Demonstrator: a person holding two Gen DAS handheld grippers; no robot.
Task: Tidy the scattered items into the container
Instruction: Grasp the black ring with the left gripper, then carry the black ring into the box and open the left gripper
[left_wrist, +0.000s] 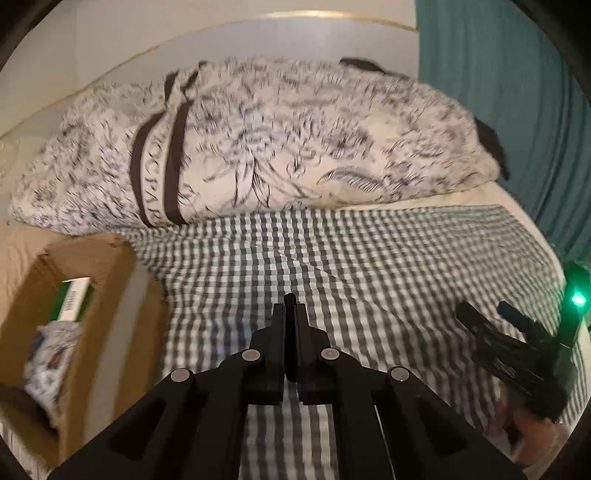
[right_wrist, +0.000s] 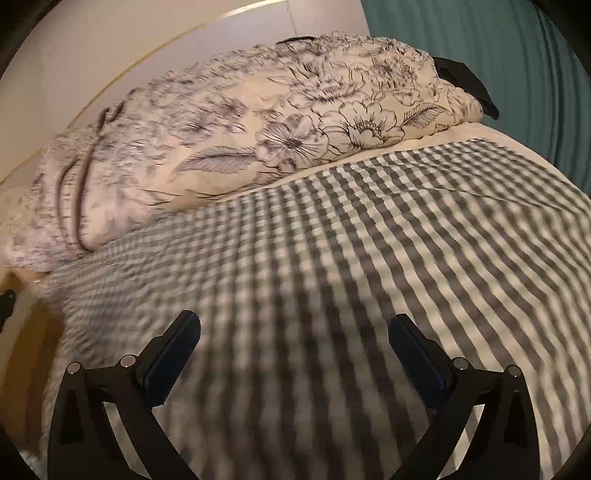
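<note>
- Hovering over the bed, the left gripper (left_wrist: 290, 306) has its jaws pressed together with nothing between them, the tips pointing down at the checked cloth.
- Off to the right edge of the left wrist view sits the right gripper (left_wrist: 491, 314), dark and blurred, a green light glowing just behind it; a bit of the person's hand shows below it.
- Its own camera settles the matter: the right gripper (right_wrist: 293, 332) has jaws standing wide apart, empty, nothing but cloth beneath.
- Spread under both tools, the gingham sheet (right_wrist: 369, 240) looks bare; no loose item lies on any part of it that either camera covers.
- Over at the left of the left wrist view, the cardboard box (left_wrist: 107, 295) stands beside the bed with its top open.
- Inside it, a green-and-white carton (left_wrist: 75, 299) lies toward the far end and a crumpled patterned bundle (left_wrist: 51, 354) sits nearer; blur hides what that bundle is.
- Further back, the floral duvet (left_wrist: 258, 147) is heaped across the head of the bed, with a teal curtain (left_wrist: 517, 110) at the right.
- My read: the tidying looks close to finished, with items in the box and both tools empty. Anything left would have to be outside these views.
</note>
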